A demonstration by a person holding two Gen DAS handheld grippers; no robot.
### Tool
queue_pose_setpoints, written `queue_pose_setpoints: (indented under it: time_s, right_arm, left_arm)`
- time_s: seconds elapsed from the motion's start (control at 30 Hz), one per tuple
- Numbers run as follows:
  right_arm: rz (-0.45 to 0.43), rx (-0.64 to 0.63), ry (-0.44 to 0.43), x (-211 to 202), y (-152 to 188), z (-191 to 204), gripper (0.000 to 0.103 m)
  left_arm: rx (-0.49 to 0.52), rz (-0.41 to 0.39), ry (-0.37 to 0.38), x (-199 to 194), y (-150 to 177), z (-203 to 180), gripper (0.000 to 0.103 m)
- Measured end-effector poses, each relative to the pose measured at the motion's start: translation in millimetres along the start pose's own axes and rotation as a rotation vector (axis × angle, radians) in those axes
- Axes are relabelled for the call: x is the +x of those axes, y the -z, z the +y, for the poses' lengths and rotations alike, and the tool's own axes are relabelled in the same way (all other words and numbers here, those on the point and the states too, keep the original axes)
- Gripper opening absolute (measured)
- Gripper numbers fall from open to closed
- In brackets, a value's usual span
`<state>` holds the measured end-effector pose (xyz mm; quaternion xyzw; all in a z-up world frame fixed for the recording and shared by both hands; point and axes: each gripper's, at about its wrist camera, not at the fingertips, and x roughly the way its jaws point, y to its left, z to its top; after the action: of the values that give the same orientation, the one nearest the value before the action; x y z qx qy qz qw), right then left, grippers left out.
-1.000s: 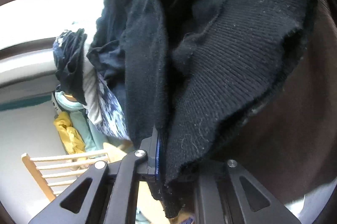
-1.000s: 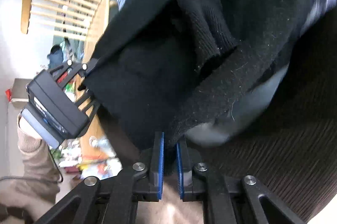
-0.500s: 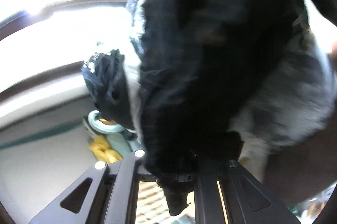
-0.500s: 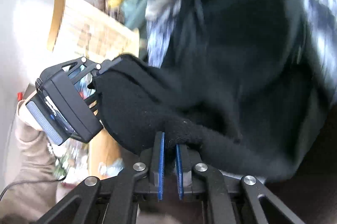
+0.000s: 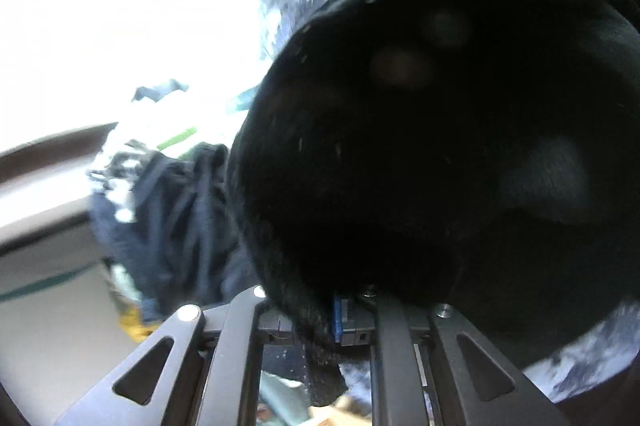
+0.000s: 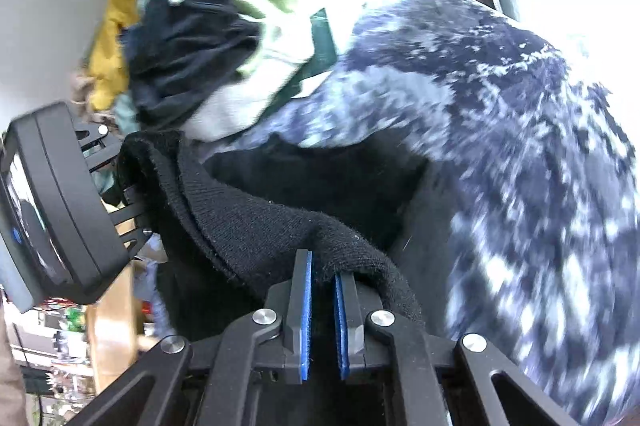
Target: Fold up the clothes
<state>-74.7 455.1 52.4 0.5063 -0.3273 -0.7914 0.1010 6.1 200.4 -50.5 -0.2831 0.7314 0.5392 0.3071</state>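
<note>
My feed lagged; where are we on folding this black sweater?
Done: nothing visibly folded. In hand: both grippers, left and right, pinch the black knit sweater's edge, lifted against the blue-and-white patterned garment. Left: laying it flat, folding it, then the clothes pile.

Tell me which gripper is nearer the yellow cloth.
Left. Left gripper, holding the black knit sweater, sits just below the yellow cloth; the right gripper grips that sweater farther away.

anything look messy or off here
Yes: behind the black sweater that both tongs grip, other clothes lie in a crumpled, unfolded heap. The sweater itself hangs bunched between the tongs, not flat.
</note>
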Motion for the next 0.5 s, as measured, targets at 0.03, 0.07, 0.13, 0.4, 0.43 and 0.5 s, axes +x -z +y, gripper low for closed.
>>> queue_pose_setpoints:
  time_s: [0.03, 0.07, 0.13, 0.4, 0.43, 0.5]
  right_arm:
    - [0.008, 0.006, 0.007, 7, -6, -5, 0.009]
    - [0.017, 0.013, 0.013, 12, -11, -10, 0.01]
    - [0.035, 0.031, 0.016, 14, -15, -18, 0.011]
    - [-0.039, 0.099, -0.023, -22, -25, -36, 0.069]
    - [-0.059, 0.111, -0.031, -31, -27, -38, 0.069]
    - [-0.108, 0.125, -0.044, -49, -28, -39, 0.069]
  left_arm:
    - [-0.03, 0.004, 0.038, 10, -3, 4, 0.014]
    - [-0.061, 0.008, 0.076, 19, -5, 8, 0.015]
    - [-0.127, -0.002, 0.139, 30, -8, 16, 0.029]
    - [-0.567, -0.131, 0.513, 19, 33, 87, 0.082]
    - [-0.617, -0.161, 0.54, 13, 45, 92, 0.087]
    - [-0.71, -0.234, 0.581, -3, 77, 96, 0.087]
